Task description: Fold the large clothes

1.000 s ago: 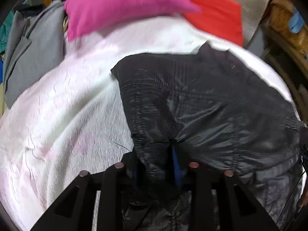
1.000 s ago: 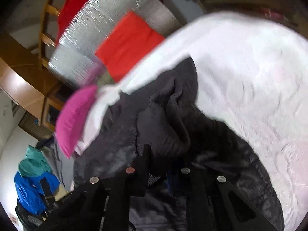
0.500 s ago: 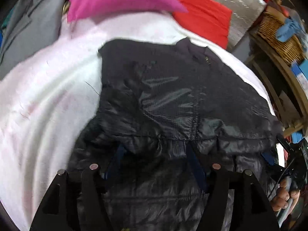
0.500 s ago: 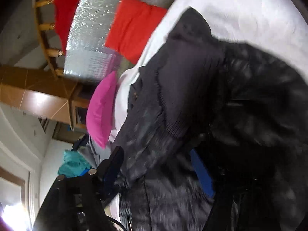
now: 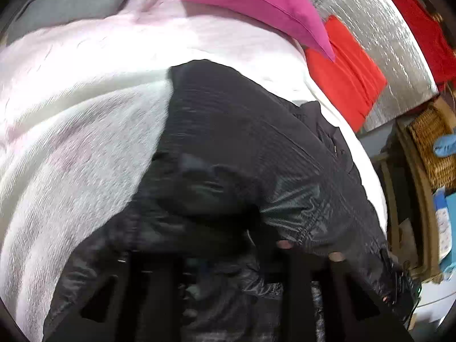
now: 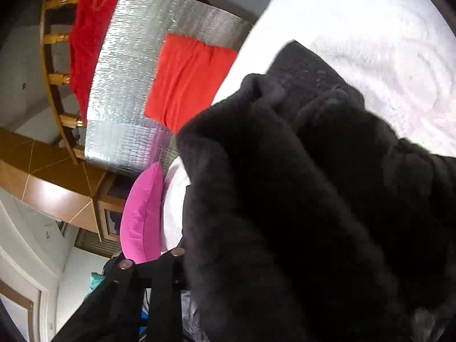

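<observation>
A black quilted jacket (image 5: 242, 142) lies crumpled on the white blanket (image 5: 85, 142) of a bed. My left gripper (image 5: 228, 259) points down at the jacket's near edge. Its jaws are closing, with a bunch of shiny fabric pressed between them and spilling over the fingers. In the right wrist view the jacket (image 6: 299, 185) rises in a dark fold close to the lens, above the blanket (image 6: 384, 42). My right gripper (image 6: 216, 279) is closing too. One of its fingers (image 6: 171, 268) shows at the lower left; the other is hidden under the cloth caught between them.
A pink pillow (image 5: 242, 2) and a red cushion (image 5: 347, 79) lie at the bed's head against a silver foil panel (image 5: 379, 28). Grey clothing (image 5: 71, 2) lies at the far left. A wicker basket (image 5: 433, 148) stands on a shelf beside the bed.
Both grippers spread wide half a second ago and have narrowed again onto the jacket. The left view has rolled. Jacket fabric has risen to fill the right view.
</observation>
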`<state>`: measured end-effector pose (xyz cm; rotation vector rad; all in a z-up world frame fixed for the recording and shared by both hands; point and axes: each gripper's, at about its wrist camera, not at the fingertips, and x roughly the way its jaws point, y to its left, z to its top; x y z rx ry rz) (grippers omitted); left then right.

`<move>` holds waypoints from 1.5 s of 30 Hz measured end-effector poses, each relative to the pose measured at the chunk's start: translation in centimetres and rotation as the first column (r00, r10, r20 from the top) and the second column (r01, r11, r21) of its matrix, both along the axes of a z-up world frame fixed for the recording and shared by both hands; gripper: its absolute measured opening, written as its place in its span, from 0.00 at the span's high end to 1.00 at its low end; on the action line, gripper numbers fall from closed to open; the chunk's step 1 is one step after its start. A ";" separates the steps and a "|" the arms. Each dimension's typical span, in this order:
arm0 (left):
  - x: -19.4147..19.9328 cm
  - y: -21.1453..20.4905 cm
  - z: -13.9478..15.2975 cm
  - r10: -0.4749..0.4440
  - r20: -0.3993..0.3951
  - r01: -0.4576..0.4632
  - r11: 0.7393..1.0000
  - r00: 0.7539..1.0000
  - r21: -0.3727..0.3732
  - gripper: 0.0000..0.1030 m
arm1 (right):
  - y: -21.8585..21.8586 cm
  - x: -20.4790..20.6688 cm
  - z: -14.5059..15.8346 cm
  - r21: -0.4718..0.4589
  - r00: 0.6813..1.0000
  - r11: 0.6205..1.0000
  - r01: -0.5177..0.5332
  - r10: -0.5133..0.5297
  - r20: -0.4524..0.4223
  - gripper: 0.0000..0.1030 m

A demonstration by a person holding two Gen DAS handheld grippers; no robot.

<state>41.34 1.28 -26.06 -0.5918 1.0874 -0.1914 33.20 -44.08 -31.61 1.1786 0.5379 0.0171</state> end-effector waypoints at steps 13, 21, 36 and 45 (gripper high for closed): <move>-7.0 0.9 1.3 -0.060 -0.008 0.061 0.991 0.998 0.118 0.84 | -1.1 -4.5 -1.0 -0.011 0.994 0.998 -0.063 0.061 -0.089 0.68; -10.2 4.1 7.1 -0.093 0.124 0.061 0.968 0.988 0.243 0.63 | -2.9 -7.7 2.1 -0.032 0.981 0.986 -0.162 0.157 -0.110 0.36; 1.4 0.0 3.7 -0.162 0.071 0.117 0.896 0.984 0.427 0.54 | -3.1 -2.5 3.6 -0.456 0.961 0.866 -0.202 0.084 -0.265 0.66; 3.7 0.0 3.6 -0.094 0.150 0.013 0.883 0.984 0.469 0.90 | -2.5 -0.2 8.4 -0.591 0.994 0.801 -0.096 0.044 -0.101 0.88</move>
